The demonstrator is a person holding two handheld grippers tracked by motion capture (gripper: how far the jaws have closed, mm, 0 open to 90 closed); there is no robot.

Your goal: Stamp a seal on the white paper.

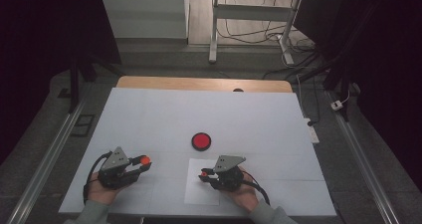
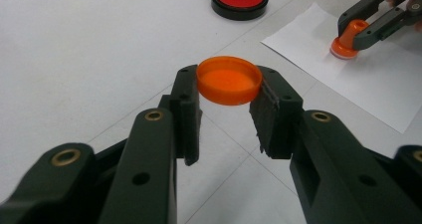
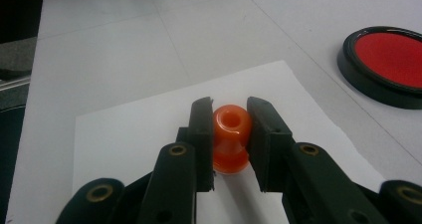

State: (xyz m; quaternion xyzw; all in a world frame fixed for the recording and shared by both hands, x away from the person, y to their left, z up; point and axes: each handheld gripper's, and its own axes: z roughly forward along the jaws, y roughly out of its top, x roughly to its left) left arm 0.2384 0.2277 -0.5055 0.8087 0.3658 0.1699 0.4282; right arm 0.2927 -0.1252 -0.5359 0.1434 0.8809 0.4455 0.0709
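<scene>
We see the red pad [image 3: 389,64] cut off by the right gripper view's right edge, and the stamp's [image 3: 230,139] base, with the paper [image 3: 124,139] beneath it, is hidden by the jaws.

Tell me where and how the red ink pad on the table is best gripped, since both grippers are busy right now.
Grip the red ink pad across its black outer rim, coming straight down from above with one jaw on either side. It lies flat and low on the table, so there is little side wall to catch; its round rim suits any approach angle. Open space surrounds it, apart from the paper sheet nearby.
</scene>
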